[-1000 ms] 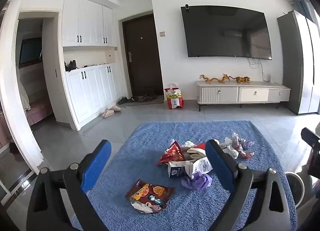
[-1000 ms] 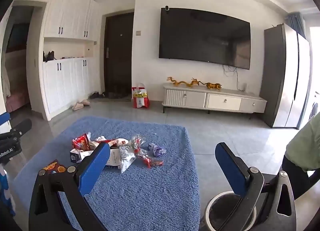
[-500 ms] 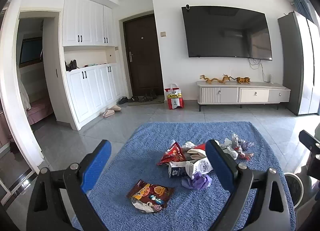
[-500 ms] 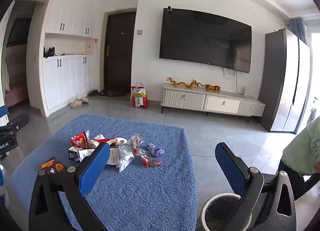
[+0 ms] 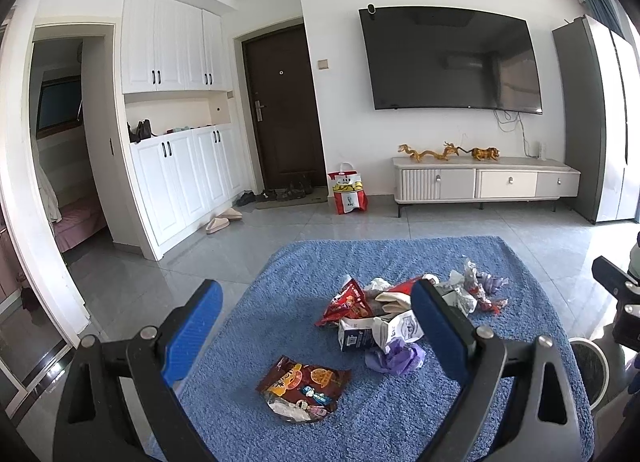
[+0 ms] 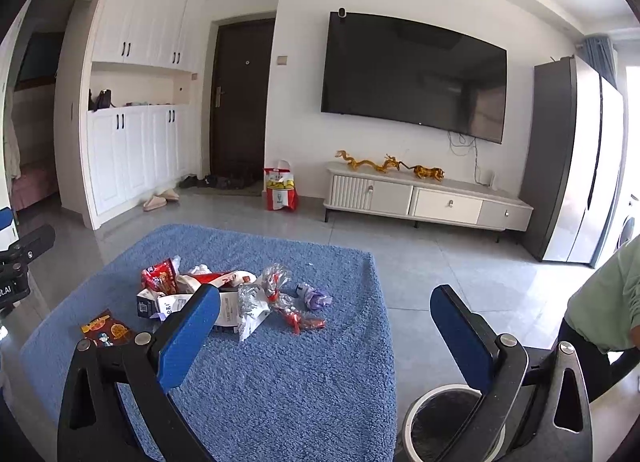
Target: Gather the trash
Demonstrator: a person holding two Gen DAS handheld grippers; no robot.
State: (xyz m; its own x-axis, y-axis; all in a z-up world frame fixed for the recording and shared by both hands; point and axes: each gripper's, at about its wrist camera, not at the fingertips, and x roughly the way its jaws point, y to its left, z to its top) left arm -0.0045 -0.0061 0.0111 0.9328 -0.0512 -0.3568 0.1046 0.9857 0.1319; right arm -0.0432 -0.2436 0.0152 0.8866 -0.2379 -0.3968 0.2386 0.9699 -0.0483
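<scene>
Trash lies on a blue-covered table. A brown snack bag lies nearest, apart from the pile. The pile holds a red snack bag, a small carton, a purple wad and clear crinkled wrappers. My left gripper is open and empty, above the table's near side. My right gripper is open and empty, above the table's right edge. In the right wrist view the pile lies to the left, and a white-rimmed bin stands on the floor beside the table.
The bin also shows in the left wrist view at the right edge. A person in a green top stands to the right. A TV stand, a white cabinet and a red and white bag line the far wall.
Both grippers have risen and tilted slightly, so the table sits a little lower in both views. The trash has not moved. Both grippers stay open.
</scene>
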